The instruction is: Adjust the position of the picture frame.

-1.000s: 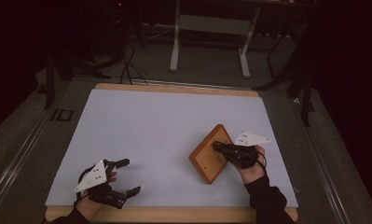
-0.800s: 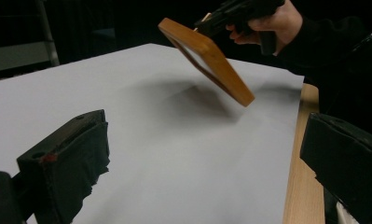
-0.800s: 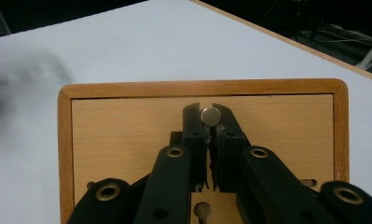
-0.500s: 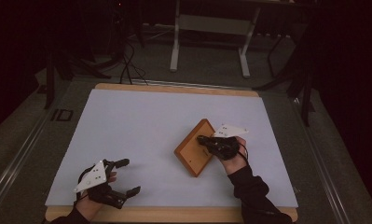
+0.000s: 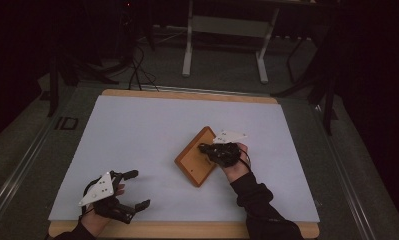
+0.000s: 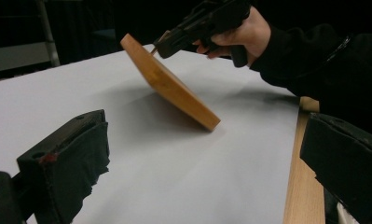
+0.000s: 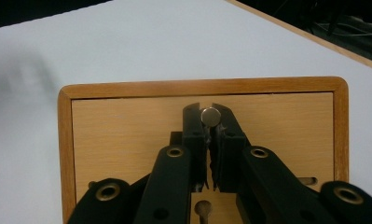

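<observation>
Right hand-held gripper [image 7: 210, 122] pinched on the wooden board's [image 7: 127, 126] metal knob [image 7: 210, 115]; left hand-held gripper [image 6: 202, 154] spread wide, empty.

Left gripper [image 5: 134, 190] low at the near edge, fingers [image 6: 67, 163] spread wide; right gripper [image 7: 210, 122] fingers pinched together.

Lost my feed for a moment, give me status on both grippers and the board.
Right gripper shut on the metal peg, wooden board tilted, one edge on the white mat. Left gripper open, apart from it. Nothing in the way.
</observation>
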Action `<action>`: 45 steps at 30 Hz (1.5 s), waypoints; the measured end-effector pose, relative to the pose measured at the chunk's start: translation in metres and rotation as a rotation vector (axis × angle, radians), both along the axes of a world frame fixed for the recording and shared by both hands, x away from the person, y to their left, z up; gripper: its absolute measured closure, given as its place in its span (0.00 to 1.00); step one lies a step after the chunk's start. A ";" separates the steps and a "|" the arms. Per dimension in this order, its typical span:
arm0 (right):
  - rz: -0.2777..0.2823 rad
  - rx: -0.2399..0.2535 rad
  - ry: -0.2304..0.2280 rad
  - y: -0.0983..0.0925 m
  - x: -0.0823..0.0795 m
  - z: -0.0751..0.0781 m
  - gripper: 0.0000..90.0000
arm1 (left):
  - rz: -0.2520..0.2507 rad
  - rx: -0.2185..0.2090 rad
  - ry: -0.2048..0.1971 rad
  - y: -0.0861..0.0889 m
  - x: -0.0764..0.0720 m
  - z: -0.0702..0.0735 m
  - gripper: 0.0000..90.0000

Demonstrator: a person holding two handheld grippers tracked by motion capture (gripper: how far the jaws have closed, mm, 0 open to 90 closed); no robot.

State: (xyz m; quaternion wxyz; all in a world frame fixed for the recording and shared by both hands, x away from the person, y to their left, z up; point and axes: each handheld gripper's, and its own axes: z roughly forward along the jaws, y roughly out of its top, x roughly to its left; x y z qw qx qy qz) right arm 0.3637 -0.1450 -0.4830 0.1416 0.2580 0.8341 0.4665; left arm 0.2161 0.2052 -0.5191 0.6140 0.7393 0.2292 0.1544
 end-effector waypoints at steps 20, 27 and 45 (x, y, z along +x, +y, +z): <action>0.027 -0.035 0.060 0.040 0.018 -0.032 0.95 | -0.002 -0.002 0.001 0.002 0.000 0.000 0.02; 0.028 -0.052 0.071 0.047 0.021 -0.040 0.95 | -0.003 -0.004 0.000 0.002 0.000 0.000 0.02; 0.066 -0.031 0.087 0.045 0.022 -0.043 0.82 | -0.005 -0.004 0.010 0.003 0.000 -0.001 0.02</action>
